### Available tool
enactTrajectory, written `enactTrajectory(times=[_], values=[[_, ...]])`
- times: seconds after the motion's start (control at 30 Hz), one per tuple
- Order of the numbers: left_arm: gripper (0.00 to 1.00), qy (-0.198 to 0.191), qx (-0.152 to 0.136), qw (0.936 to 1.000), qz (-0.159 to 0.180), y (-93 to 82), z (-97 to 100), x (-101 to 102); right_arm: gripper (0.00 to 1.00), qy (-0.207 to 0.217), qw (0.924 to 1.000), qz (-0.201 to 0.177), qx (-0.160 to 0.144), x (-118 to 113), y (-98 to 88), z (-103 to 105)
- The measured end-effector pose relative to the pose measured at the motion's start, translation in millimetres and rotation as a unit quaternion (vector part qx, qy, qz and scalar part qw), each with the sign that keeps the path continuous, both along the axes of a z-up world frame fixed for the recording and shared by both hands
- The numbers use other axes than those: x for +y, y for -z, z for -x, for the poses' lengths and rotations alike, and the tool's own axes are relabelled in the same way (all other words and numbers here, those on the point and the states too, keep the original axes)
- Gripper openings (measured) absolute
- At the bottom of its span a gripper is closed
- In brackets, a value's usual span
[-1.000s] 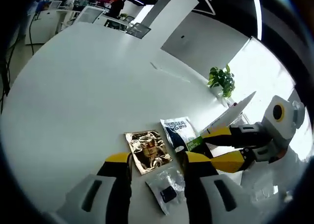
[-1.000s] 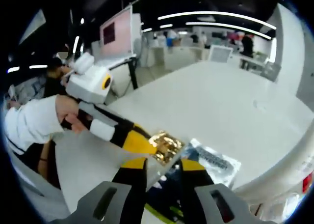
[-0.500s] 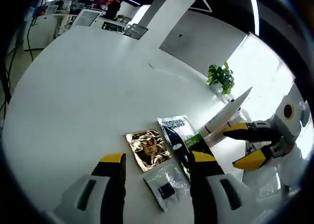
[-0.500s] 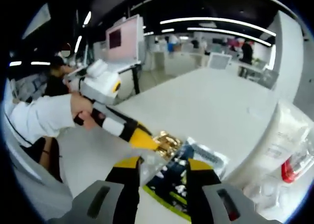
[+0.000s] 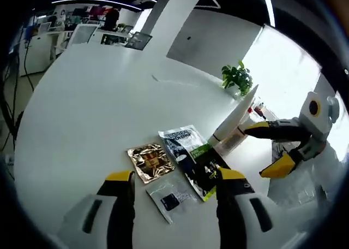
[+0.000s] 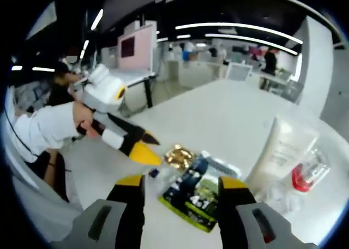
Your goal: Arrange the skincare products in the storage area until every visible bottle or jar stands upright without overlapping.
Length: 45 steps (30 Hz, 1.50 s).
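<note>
Skincare items sit in a loose cluster on the white table [image 5: 82, 96]: in the left gripper view, a gold foil sachet [image 5: 147, 161] lies flat just left of centre, a dark green-labelled packet [image 5: 202, 170] overlaps the lower edge of a silver-blue sachet [image 5: 180, 141], and a small clear pouch [image 5: 170, 197] rests near the bottom between your jaws. A white tube [image 5: 232, 120] stands tilted at centre right; in the right gripper view that white tube [image 6: 281, 153] rises at the right edge beside a clear bottle with red contents [image 6: 308, 175].

Your left gripper [image 5: 174, 191] is spread wide and carries nothing. Your right gripper [image 6: 180, 197] is likewise wide apart and empty, hovering above the dark packet [image 6: 193, 197].

You look to be between grasps, choosing a target. The next move likely calls for separating the overlapping packets: settle one claw on the dark packet's free edge and slide it clear without nudging the leaning tube.
</note>
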<state>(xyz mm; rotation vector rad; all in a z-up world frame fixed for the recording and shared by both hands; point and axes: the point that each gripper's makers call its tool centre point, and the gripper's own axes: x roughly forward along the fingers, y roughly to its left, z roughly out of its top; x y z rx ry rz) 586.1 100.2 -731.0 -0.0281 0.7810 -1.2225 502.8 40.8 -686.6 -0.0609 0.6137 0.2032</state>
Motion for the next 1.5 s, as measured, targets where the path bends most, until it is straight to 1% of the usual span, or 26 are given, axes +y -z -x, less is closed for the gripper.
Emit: enactTrajectory(times=[0.1, 0.2, 0.27, 0.33, 0.43, 0.57, 0.7, 0.83, 0.97, 1.1, 1.13, 1.2, 1.37, 1.43, 1.5], values=[[0.6, 0.005, -0.015, 0.9999, 0.001, -9.4, 4.6, 3.2, 0.52, 0.005, 1.0, 0.001, -0.001, -3.0, -2.9, 5.3], [0.61, 0.01, -0.032, 0.9994, 0.0, -17.9, 9.0, 5.2, 0.56, 0.011, 0.9999, 0.001, -0.006, -7.7, -7.6, 9.4], [0.63, 0.013, -0.04, 0.9991, -0.003, -20.3, 11.6, 6.3, 0.59, 0.014, 0.9999, 0.002, -0.006, -10.3, -9.7, 12.0], [0.64, 0.017, -0.045, 0.9988, -0.006, -20.2, 14.1, 6.7, 0.59, 0.014, 0.9999, 0.005, -0.008, -11.9, -11.8, 14.3], [0.66, 0.023, -0.05, 0.9984, -0.014, -20.1, 19.7, 8.6, 0.62, 0.015, 0.9998, 0.011, -0.011, -14.6, -15.4, 18.9], [0.7, 0.034, -0.058, 0.9977, -0.009, -27.0, 31.8, 10.5, 0.69, 0.017, 0.9997, 0.016, -0.01, -17.9, -18.3, 25.1], [0.76, 0.042, -0.067, 0.9968, -0.01, -32.1, 41.9, 13.6, 0.72, 0.023, 0.9995, 0.018, -0.011, -23.2, -20.1, 31.2], [0.78, 0.043, -0.071, 0.9965, -0.01, -36.9, 46.9, 16.2, 0.76, 0.029, 0.9994, 0.017, -0.011, -27.8, -20.6, 37.3], [0.81, 0.043, -0.079, 0.9959, -0.008, -43.6, 49.6, 17.6, 0.78, 0.033, 0.9992, 0.019, -0.012, -31.5, -21.2, 42.8], [0.84, 0.048, -0.087, 0.9951, -0.001, -50.4, 60.2, 19.8, 0.82, 0.035, 0.9991, 0.021, -0.011, -34.4, -21.8, 48.7], [0.85, 0.05, -0.087, 0.995, -0.001, -49.4, 57.1, 16.7, 0.83, 0.035, 0.9991, 0.022, -0.011, -34.9, -22.4, 49.7], [0.86, 0.055, -0.088, 0.9946, -0.002, -49.8, 58.9, 16.2, 0.84, 0.036, 0.999, 0.021, -0.013, -35.6, -23.6, 51.0], [0.89, 0.057, -0.092, 0.9941, 0.003, -55.0, 69.3, 21.5, 0.9, 0.035, 0.999, 0.022, -0.015, -38.3, -25.7, 57.4], [0.9, 0.057, -0.096, 0.9937, 0.003, -55.8, 68.5, 20.8, 0.92, 0.033, 0.9991, 0.022, -0.014, -38.3, -26.0, 60.5], [0.9, 0.058, -0.1, 0.9933, 0.002, -58.6, 72.0, 23.7, 0.93, 0.031, 0.9992, 0.023, -0.013, -38.6, -26.3, 63.7]])
